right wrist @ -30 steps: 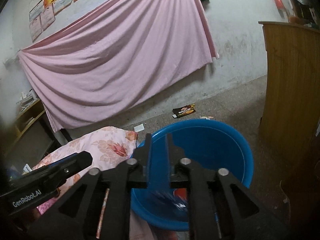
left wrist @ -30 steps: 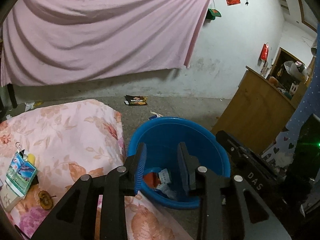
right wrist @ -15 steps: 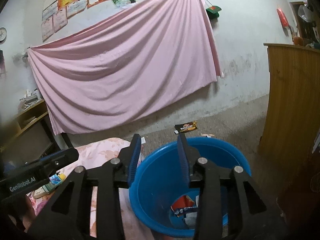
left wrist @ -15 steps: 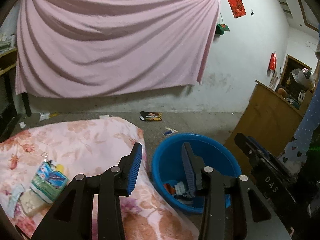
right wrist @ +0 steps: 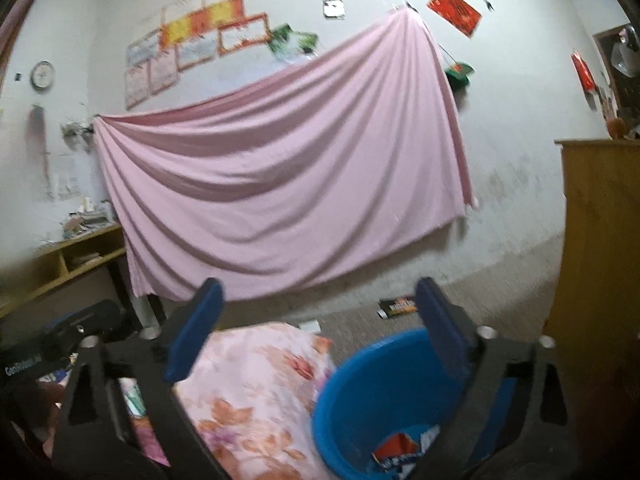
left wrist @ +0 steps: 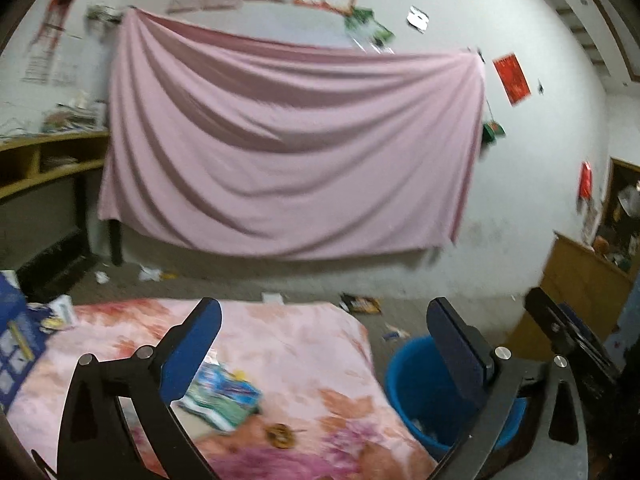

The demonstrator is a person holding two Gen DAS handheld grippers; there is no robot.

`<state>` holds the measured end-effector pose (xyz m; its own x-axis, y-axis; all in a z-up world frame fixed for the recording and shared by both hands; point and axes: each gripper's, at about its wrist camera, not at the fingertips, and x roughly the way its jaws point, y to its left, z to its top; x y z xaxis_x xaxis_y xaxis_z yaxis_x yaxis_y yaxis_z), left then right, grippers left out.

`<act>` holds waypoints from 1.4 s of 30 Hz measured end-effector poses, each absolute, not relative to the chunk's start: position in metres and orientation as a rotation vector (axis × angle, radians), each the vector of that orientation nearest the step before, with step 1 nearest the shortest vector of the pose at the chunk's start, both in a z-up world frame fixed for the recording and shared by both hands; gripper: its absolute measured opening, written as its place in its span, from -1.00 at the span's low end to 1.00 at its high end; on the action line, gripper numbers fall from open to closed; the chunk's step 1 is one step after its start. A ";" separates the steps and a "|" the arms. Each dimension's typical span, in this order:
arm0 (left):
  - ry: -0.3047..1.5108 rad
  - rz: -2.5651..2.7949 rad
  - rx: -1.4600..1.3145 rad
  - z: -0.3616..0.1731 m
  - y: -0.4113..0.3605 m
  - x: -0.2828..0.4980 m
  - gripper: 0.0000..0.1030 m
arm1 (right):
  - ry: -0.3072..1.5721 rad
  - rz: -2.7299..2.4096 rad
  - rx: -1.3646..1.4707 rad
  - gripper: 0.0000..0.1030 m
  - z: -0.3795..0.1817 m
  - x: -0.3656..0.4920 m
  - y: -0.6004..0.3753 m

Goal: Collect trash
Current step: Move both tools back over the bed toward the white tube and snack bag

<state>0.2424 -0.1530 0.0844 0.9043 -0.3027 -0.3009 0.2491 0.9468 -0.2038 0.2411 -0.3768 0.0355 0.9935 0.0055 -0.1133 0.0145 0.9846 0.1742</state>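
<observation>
My left gripper (left wrist: 324, 320) hovers over the floral blanket (left wrist: 300, 344), its jaws opening wide with nothing between them. Below it a blue-green packet (left wrist: 224, 394) and a small round brown item (left wrist: 282, 436) lie on the blanket. The blue basin (left wrist: 412, 380) stands on the floor to the right of the blanket. My right gripper (right wrist: 320, 292) is also opening and holds nothing, raised above the basin (right wrist: 360, 380). Red and white wrappers (right wrist: 400, 454) lie in the basin's bottom.
A dark wrapper (left wrist: 360, 304) and paper scraps (left wrist: 150, 274) lie on the floor near the wall with the pink sheet (left wrist: 280, 152). A wooden cabinet (right wrist: 600, 240) stands at the right, and a desk with shelves (left wrist: 44, 168) at the left. A blue box (left wrist: 12, 352) sits at the blanket's left edge.
Both grippers went from nearly shut to wide open and lifted away from the basin. The left view swung left over the blanket. Wrappers now lie in the basin.
</observation>
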 end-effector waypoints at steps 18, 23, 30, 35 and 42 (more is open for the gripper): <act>0.149 -0.090 -0.077 0.061 -0.046 0.188 0.96 | -0.035 0.206 -0.011 1.00 0.039 0.232 -0.267; 0.180 -0.078 -0.057 0.044 -0.023 0.182 0.96 | 0.004 0.232 -0.047 1.00 0.029 0.238 -0.248; 0.275 -0.089 -0.066 0.022 -0.003 0.185 0.96 | 0.090 0.247 -0.097 1.00 0.017 0.247 -0.233; 0.362 -0.096 -0.059 0.008 -0.001 0.192 0.96 | 0.146 0.253 -0.162 1.00 0.009 0.250 -0.222; 0.481 -0.116 -0.075 0.000 -0.003 0.212 0.96 | 0.232 0.264 -0.209 1.00 -0.002 0.261 -0.214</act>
<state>0.2119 -0.0030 -0.0004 0.8799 -0.1289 -0.4573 0.0936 0.9907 -0.0991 0.2614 -0.2141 -0.0018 0.9393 0.2324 -0.2524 -0.2802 0.9441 -0.1736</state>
